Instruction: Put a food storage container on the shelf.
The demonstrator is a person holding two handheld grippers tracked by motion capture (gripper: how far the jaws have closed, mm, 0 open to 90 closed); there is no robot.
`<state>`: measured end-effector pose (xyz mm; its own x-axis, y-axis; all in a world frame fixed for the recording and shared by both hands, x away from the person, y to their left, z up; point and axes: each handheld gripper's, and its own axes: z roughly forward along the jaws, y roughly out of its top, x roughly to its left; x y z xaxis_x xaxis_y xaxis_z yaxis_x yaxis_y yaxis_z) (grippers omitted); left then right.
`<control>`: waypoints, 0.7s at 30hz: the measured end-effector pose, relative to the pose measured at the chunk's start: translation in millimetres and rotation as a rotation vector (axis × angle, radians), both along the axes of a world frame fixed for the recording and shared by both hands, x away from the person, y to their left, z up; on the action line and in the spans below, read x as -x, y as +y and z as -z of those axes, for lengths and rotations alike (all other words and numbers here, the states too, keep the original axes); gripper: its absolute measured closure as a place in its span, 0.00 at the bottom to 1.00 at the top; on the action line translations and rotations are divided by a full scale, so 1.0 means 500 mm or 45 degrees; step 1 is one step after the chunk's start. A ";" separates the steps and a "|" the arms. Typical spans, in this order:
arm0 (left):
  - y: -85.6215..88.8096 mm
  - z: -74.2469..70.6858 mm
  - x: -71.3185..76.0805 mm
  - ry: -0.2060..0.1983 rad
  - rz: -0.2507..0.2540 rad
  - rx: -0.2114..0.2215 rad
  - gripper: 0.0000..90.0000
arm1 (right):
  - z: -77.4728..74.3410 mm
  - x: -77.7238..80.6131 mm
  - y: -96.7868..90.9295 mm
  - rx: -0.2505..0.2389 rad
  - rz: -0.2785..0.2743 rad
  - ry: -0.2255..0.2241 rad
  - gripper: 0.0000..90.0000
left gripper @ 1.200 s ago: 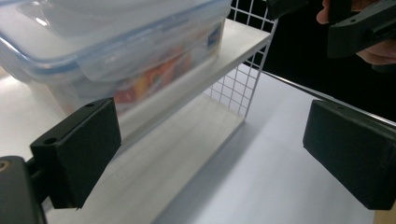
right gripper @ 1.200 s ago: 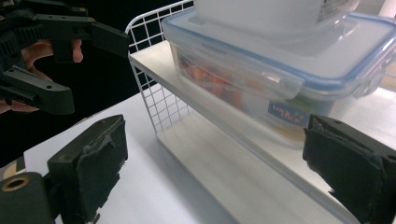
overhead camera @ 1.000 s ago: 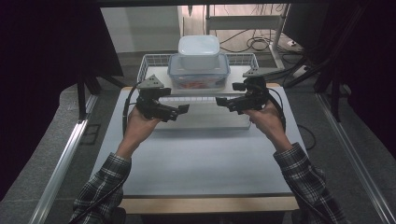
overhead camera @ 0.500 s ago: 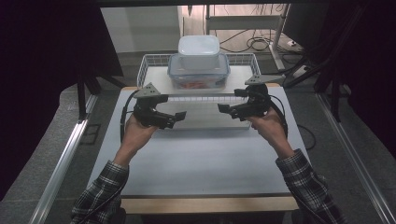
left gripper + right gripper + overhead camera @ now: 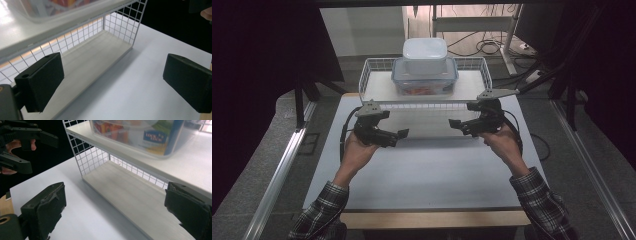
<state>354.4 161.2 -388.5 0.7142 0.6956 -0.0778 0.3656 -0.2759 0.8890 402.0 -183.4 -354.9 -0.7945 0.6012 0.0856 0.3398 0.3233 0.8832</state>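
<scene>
A white wire shelf (image 5: 377,85) stands at the far side of the white table (image 5: 427,170). On its upper level sits a clear container with a blue-rimmed lid (image 5: 424,82), and a smaller white container (image 5: 424,52) is stacked on that. My left gripper (image 5: 402,135) and right gripper (image 5: 454,124) hover in front of the shelf, tips turned toward each other, both open and holding nothing. In the left gripper view the open jaws (image 5: 112,80) frame the shelf's lower board (image 5: 100,57). The right gripper (image 5: 115,212) faces the same board (image 5: 135,192), with the clear container (image 5: 140,135) above it.
The right gripper view also shows the left gripper (image 5: 37,147) off the shelf's end. Bare tabletop lies between the grippers and the near wooden edge (image 5: 427,219). Dark curtains flank the table, and cables lie on the floor behind.
Both grippers have drawn back from the shelf toward the person and slightly apart. The containers have not moved.
</scene>
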 end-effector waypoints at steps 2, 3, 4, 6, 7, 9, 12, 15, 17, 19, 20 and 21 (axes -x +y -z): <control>0.001 0.007 0.003 0.004 -0.006 -0.009 0.03 | 0.005 0.002 -0.002 0.002 0.002 0.006 0.03; 0.002 0.010 0.004 0.006 -0.009 -0.012 0.03 | 0.007 0.003 -0.004 0.010 0.004 0.006 0.03; 0.003 0.013 0.005 0.010 -0.009 -0.012 0.03 | 0.010 0.004 -0.004 0.014 0.006 0.005 0.03; 0.005 0.019 0.008 0.015 -0.013 -0.007 0.03 | 0.014 0.007 -0.006 0.022 0.005 0.007 0.03; 0.006 0.022 0.009 0.015 -0.014 -0.008 0.03 | 0.017 0.008 -0.007 0.023 0.006 0.012 0.03; 0.007 0.027 0.012 0.015 -0.021 -0.012 0.03 | 0.023 0.010 -0.008 0.028 0.007 0.009 0.03; 0.008 0.035 0.016 0.017 -0.024 -0.023 0.03 | 0.032 0.013 -0.009 0.043 0.014 0.008 0.03; 0.009 0.043 0.021 0.016 -0.024 -0.031 0.03 | 0.042 0.016 -0.010 0.053 0.016 0.007 0.03; 0.010 0.047 0.024 0.013 -0.027 -0.033 0.03 | 0.048 0.019 -0.010 0.060 0.016 0.003 0.03; 0.010 0.050 0.027 0.011 -0.026 -0.029 0.03 | 0.052 0.021 -0.011 0.065 0.014 0.000 0.03; 0.010 0.052 0.028 0.010 -0.025 -0.028 0.03 | 0.055 0.022 -0.011 0.066 0.009 -0.003 0.03; 0.010 0.054 0.030 0.009 -0.026 -0.026 0.03 | 0.057 0.024 -0.011 0.067 0.008 0.001 0.03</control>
<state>339.5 166.0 -415.6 0.6993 0.7115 -0.0684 0.3777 -0.2866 0.8805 389.9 -188.8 -383.4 -0.7905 0.6100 0.0546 0.3429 0.3669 0.8647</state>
